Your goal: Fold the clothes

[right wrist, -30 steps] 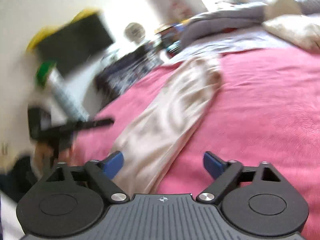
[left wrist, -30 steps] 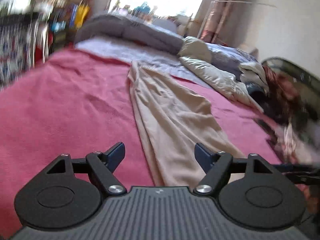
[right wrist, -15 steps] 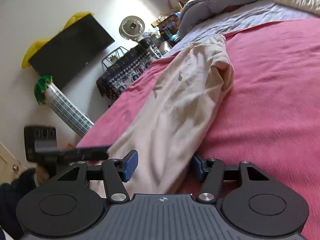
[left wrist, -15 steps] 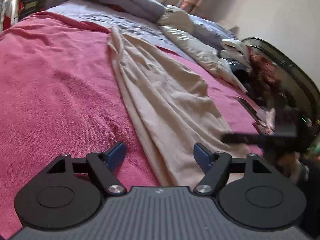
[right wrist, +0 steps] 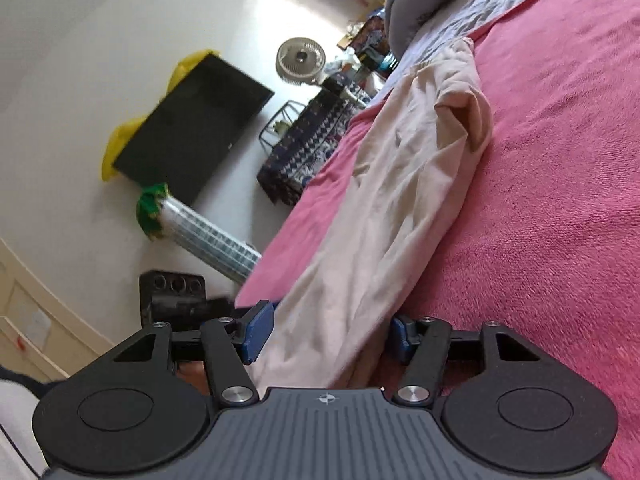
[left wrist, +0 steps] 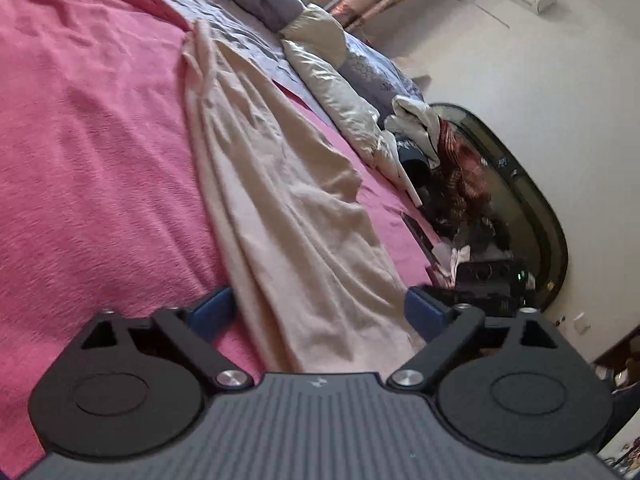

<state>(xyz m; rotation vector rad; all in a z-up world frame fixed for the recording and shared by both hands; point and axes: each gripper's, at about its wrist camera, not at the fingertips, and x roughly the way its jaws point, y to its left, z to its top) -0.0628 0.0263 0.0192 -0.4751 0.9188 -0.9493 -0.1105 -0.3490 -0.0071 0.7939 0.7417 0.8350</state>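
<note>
A long beige garment [left wrist: 280, 184] lies stretched along the pink bedspread [left wrist: 88, 140]. In the left wrist view its near end runs between the open fingers of my left gripper [left wrist: 320, 312]. In the right wrist view the same garment [right wrist: 400, 208] runs from the far pillows down to my right gripper [right wrist: 328, 336], whose blue pads stand either side of the cloth's near end with gaps still showing. The right gripper's body [left wrist: 488, 280] shows at the right in the left wrist view.
Grey and cream bedding [left wrist: 320, 52] is piled at the head of the bed. A dark oval mirror [left wrist: 532, 208] with clothes heaped before it stands at the right. A fan [right wrist: 300, 60], a black screen [right wrist: 192, 128] and a patterned chest [right wrist: 308, 148] line the wall.
Both grippers have moved down and forward onto the garment's near end. The right gripper's fingers have narrowed around the cloth. Both views have tilted.
</note>
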